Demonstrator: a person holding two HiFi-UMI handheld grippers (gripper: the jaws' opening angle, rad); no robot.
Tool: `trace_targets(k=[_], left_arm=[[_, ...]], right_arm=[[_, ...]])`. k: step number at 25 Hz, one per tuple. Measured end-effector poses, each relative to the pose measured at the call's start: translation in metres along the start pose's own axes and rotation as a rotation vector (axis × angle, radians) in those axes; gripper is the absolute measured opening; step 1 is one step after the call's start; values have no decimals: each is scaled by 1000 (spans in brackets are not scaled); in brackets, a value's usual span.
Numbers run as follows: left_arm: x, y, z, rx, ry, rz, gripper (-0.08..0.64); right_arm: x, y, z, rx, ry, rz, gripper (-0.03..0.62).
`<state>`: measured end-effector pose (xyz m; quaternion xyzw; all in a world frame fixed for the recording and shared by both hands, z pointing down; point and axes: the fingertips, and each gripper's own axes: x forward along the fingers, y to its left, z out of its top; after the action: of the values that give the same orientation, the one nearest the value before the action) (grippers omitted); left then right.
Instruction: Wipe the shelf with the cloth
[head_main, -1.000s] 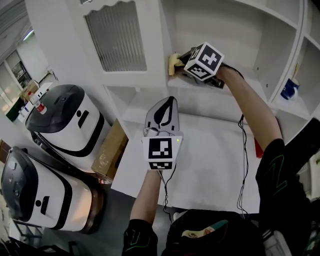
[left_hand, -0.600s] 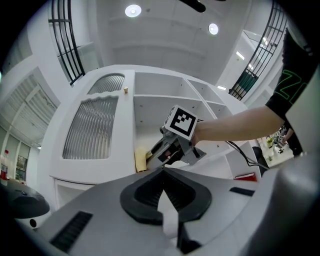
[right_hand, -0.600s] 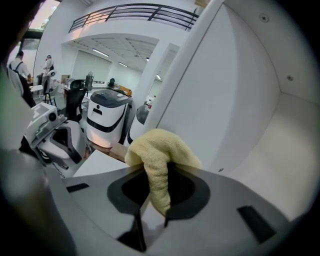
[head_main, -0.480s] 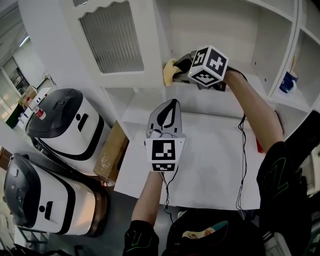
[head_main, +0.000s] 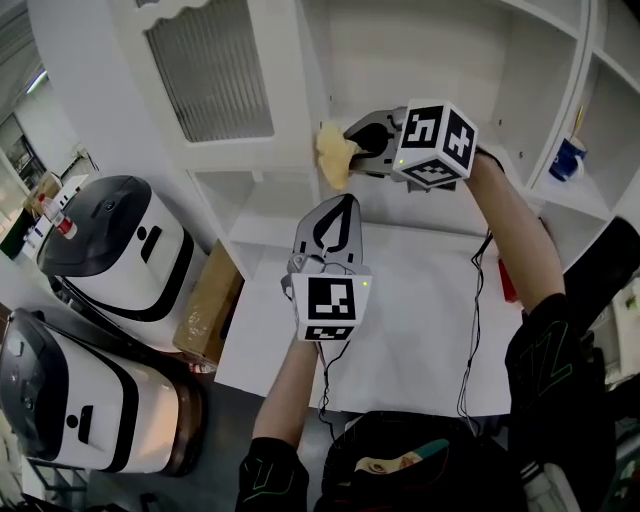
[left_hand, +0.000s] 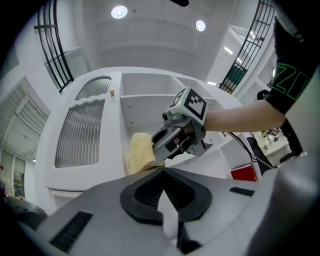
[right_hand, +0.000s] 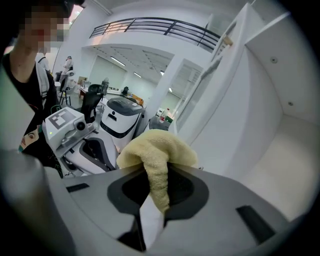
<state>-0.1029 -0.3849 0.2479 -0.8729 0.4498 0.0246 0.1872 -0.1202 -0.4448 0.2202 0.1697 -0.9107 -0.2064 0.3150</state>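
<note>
My right gripper (head_main: 352, 141) is shut on a yellow cloth (head_main: 333, 152) at the left front corner of the white shelf (head_main: 385, 186). In the right gripper view the cloth (right_hand: 157, 150) bulges over the jaw tips, and a strip of it hangs down between them. The shelf board (right_hand: 280, 175) and side wall lie to the right. My left gripper (head_main: 338, 205) hangs below the shelf, over the white table top, shut with nothing in it. From the left gripper view I see the cloth (left_hand: 141, 152) held against the shelf's left upright.
A ribbed-glass cabinet door (head_main: 210, 70) is left of the shelf. A blue mug (head_main: 567, 158) stands in the right compartment. Two white and black machines (head_main: 110, 240) and a cardboard box (head_main: 205, 305) stand at the left of the table (head_main: 420, 320). A red thing (head_main: 503, 280) lies at right.
My right gripper has carried the cloth leftward and forward along the shelf to its left front corner. The left gripper has barely moved.
</note>
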Motion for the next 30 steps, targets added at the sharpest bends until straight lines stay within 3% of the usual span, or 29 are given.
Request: trace_targets(k=[7,9,13,17,22,27,30], left_arm=[[0,5,-6,-42,-2,2,0],[1,3,-4,-45,-10,-4,0],[3,-4,-2,-40,-16,-18,0],[3,-13,-2,22,3,-37,0],[4,-24,-5,-31,-12,-64,0],[3,-34,-14,-64,-4,-79,0],[0,-39,-18,-76,2,-93,0]], right_arm=[[-63,-56,4,73,-130,-244,60],[-77,-78,-9,102,-101,-331,60],[-84,-102,-49,79,75,-440,60],[-73,-104,-82,27,205,-447,60],[-61,-106,-104,31,274,-419,60],[-51,-88,-111,-9,354,-302,60],[-51,-77,-111,-13,369,-275,60]])
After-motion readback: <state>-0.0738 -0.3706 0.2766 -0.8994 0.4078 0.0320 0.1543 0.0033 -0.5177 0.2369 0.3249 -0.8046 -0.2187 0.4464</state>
